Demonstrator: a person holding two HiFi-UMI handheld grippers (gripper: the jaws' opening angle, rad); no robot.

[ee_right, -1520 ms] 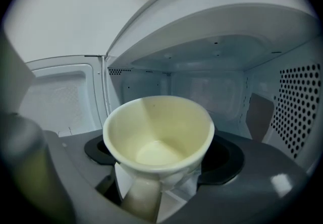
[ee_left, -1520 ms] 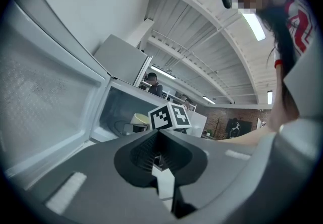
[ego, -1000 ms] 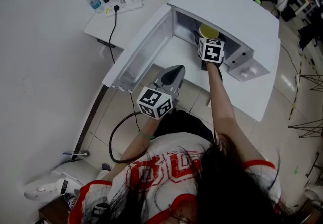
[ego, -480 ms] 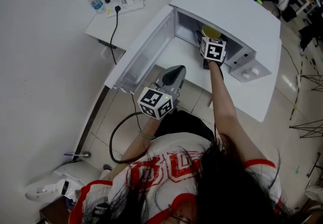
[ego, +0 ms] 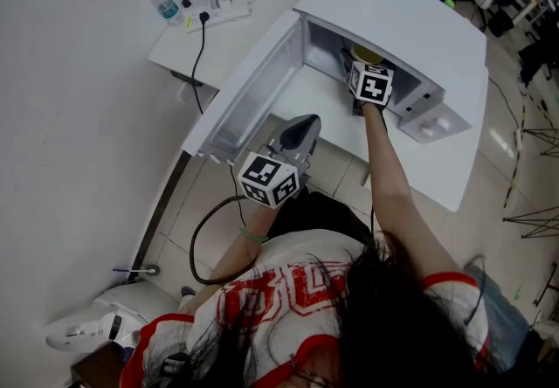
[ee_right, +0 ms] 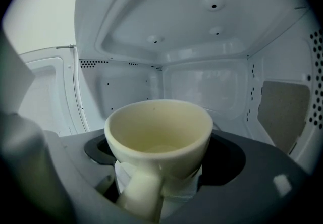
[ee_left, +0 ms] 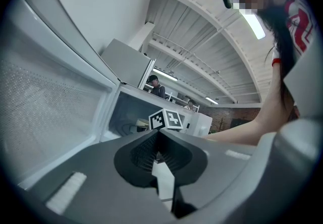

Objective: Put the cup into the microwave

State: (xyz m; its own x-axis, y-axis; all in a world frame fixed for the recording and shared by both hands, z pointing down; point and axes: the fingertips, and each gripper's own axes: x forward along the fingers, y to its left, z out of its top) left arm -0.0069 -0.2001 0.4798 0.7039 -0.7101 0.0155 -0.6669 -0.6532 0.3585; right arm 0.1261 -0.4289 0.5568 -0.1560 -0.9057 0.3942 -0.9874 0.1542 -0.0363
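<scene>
The white microwave [ego: 393, 15] stands with its door [ego: 249, 93] swung open to the left. My right gripper [ego: 365, 73] reaches into the cavity, shut on a cream-yellow cup [ego: 368, 54]. In the right gripper view the cup [ee_right: 159, 134] sits upright and empty between the jaws of that gripper [ee_right: 160, 180], handle toward the camera, with the microwave's back wall [ee_right: 202, 87] behind it. My left gripper [ego: 298, 135] hovers in front of the open door, shut with nothing in it. From the left gripper view [ee_left: 158, 133] the cavity [ee_left: 126, 117] and the right gripper's marker cube [ee_left: 166, 119] show ahead.
The microwave rests on a white table [ego: 454, 176]. Behind it, a second white table [ego: 188, 41] carries a water bottle [ego: 161, 0] and a power strip [ego: 223, 3] with cables. A black cable [ego: 205, 238] loops on the floor. Tripod legs [ego: 528, 220] stand at the right.
My right gripper has carried the cup a little deeper into the microwave. The left gripper has barely moved.
</scene>
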